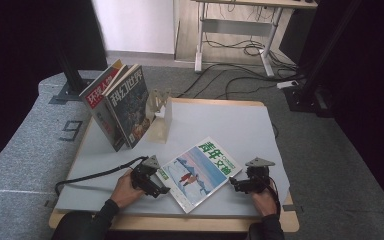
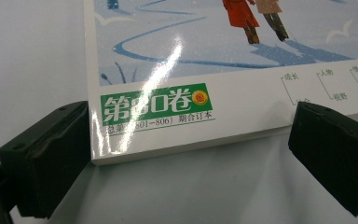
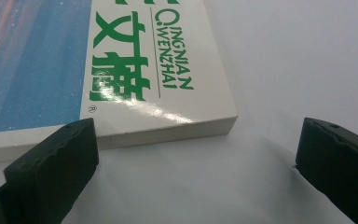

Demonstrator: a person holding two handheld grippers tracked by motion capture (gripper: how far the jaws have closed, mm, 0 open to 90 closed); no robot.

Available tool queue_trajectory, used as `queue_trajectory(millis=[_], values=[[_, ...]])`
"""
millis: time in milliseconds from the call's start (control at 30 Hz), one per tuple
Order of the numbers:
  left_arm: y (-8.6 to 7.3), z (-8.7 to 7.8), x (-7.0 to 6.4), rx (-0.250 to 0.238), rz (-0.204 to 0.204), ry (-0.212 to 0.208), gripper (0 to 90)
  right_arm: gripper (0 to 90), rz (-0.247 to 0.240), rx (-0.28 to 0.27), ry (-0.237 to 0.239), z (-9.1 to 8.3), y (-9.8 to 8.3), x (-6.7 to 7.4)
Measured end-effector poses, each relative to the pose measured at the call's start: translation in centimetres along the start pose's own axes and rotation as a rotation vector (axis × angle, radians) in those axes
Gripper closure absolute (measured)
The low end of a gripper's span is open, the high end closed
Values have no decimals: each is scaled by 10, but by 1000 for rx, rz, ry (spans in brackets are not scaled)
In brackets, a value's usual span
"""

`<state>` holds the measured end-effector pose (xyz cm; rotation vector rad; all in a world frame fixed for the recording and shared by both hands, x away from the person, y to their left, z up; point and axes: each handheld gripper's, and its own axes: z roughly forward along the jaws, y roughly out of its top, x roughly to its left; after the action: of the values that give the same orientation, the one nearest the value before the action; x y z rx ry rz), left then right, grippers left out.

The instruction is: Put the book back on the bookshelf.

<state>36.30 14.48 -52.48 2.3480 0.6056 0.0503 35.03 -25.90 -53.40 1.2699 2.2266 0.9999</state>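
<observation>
Item: my left hand-held gripper (image 1: 156, 184), jaws wide apart, nothing held, set at near-left corner of magazine (image 1: 198, 172). Mag. lies flat on worktop (image 1: 240, 125), long axis diagonal, near-left to far-right. My right hand-held gripper (image 1: 236, 184), likewise wide and empty, at mag.'s right corner. Both about equally near.

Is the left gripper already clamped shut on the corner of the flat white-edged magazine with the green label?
No: in the left gripper view the left gripper has its jaws spread wide, flanking the flat white-edged magazine corner without closing on it.
</observation>
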Motion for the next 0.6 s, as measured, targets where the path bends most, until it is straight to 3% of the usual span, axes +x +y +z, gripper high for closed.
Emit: queue_trajectory(millis=[367,600], values=[[-5,-4,-7,-1,-8,-26,0,0,14,5,-6,11,11,-9],[-9,-6,-13,-19,-35,-56,0,0,23,11,-14,19,19,-15]])
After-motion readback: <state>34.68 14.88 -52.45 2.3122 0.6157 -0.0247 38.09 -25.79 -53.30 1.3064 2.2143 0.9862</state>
